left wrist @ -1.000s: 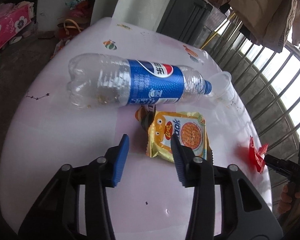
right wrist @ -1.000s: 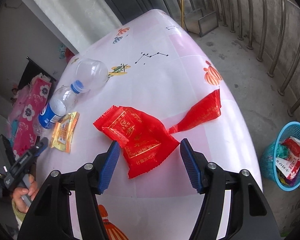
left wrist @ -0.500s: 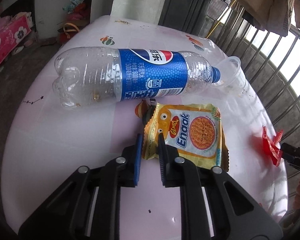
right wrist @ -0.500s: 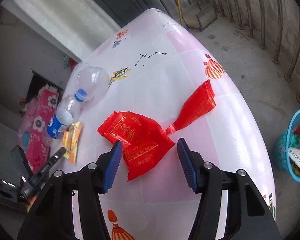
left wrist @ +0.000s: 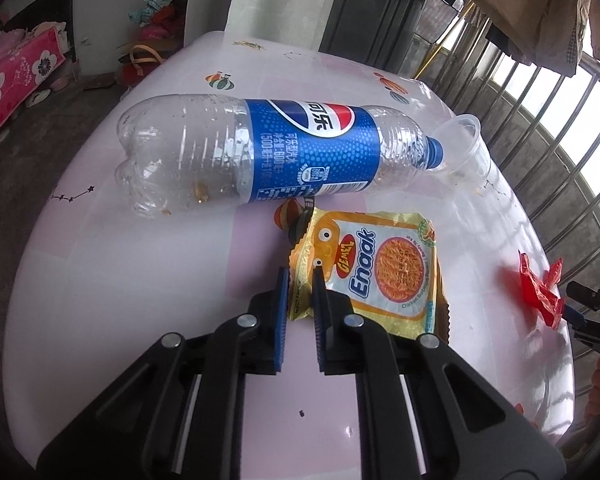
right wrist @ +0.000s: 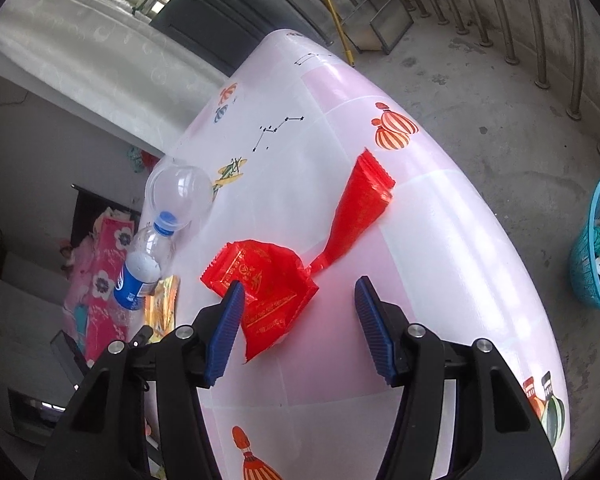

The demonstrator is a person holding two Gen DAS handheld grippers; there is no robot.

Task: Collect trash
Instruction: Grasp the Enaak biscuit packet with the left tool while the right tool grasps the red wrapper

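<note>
My left gripper point(left wrist: 300, 280) is shut on the near left corner of a yellow Enaak noodle packet point(left wrist: 380, 272) that lies on the pink table point(left wrist: 140, 280). An empty Pepsi bottle point(left wrist: 268, 156) lies on its side just beyond it, its cap inside a tipped clear plastic cup point(left wrist: 464, 144). My right gripper point(right wrist: 300, 300) is open, its jaws on either side of the near end of a red wrapper point(right wrist: 268, 280). A second, long red wrapper point(right wrist: 356, 208) lies just beyond it. The red wrapper also shows in the left wrist view point(left wrist: 540, 292).
A blue basket point(right wrist: 592, 248) with trash in it stands on the concrete floor to the right of the table. Metal railing bars point(right wrist: 572, 40) run behind it. The bottle point(right wrist: 144, 268), cup point(right wrist: 180, 192) and yellow packet point(right wrist: 164, 304) lie at the table's left side.
My left gripper moved forward and closed on the corner of the yellow packet. My right gripper stayed open and shifted so the red wrapper lies nearer its left finger.
</note>
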